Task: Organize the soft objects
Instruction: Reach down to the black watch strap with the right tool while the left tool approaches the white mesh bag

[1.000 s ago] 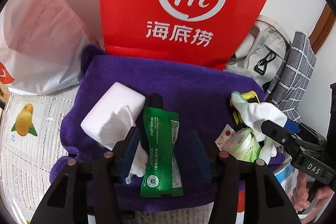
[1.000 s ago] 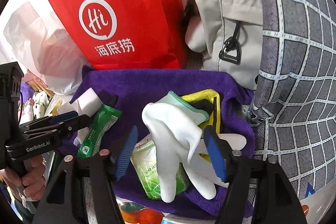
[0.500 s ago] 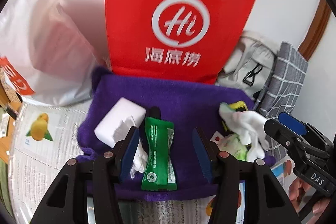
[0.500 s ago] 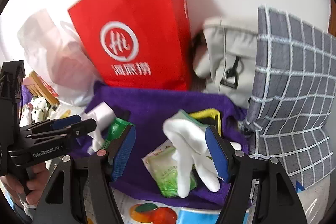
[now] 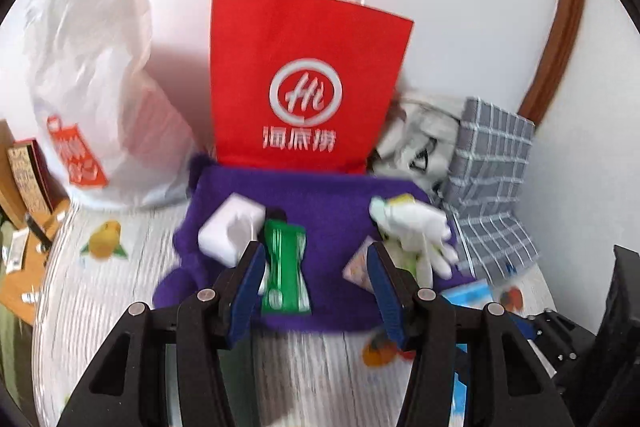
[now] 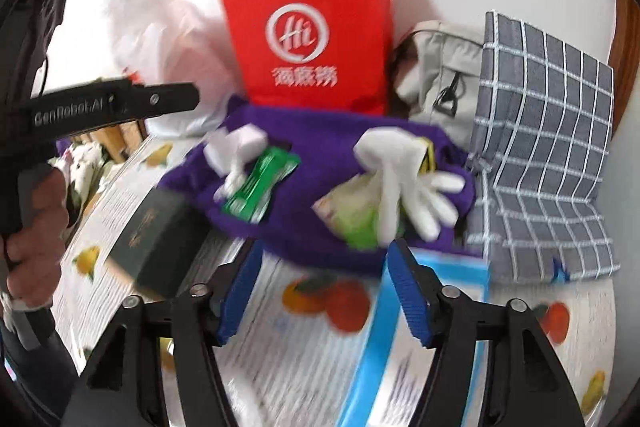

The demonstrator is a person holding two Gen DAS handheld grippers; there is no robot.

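Note:
A purple towel (image 5: 332, 199) (image 6: 316, 131) lies on the table in front of a red paper bag (image 5: 304, 75) (image 6: 308, 27). On it lie a white tissue pack (image 5: 228, 227) (image 6: 236, 143), a green sachet (image 5: 284, 259) (image 6: 260, 183), a white glove (image 5: 420, 227) (image 6: 396, 163) and a light green wipes pack (image 6: 356, 211). My left gripper (image 5: 316, 287) is open and empty, above the towel's near edge. My right gripper (image 6: 324, 287) is open and empty, short of the towel. Both views are blurred.
A white plastic bag (image 5: 96, 91) stands left of the red bag. A beige backpack (image 6: 444, 75) and a grey checked cloth (image 6: 544, 147) are on the right. A dark box (image 6: 160, 243) and a blue-edged box (image 6: 420, 307) lie on the fruit-print tablecloth (image 5: 100, 287).
Both grippers have pulled back and up from the towel, still open and empty. The objects on the towel look smaller and have not moved.

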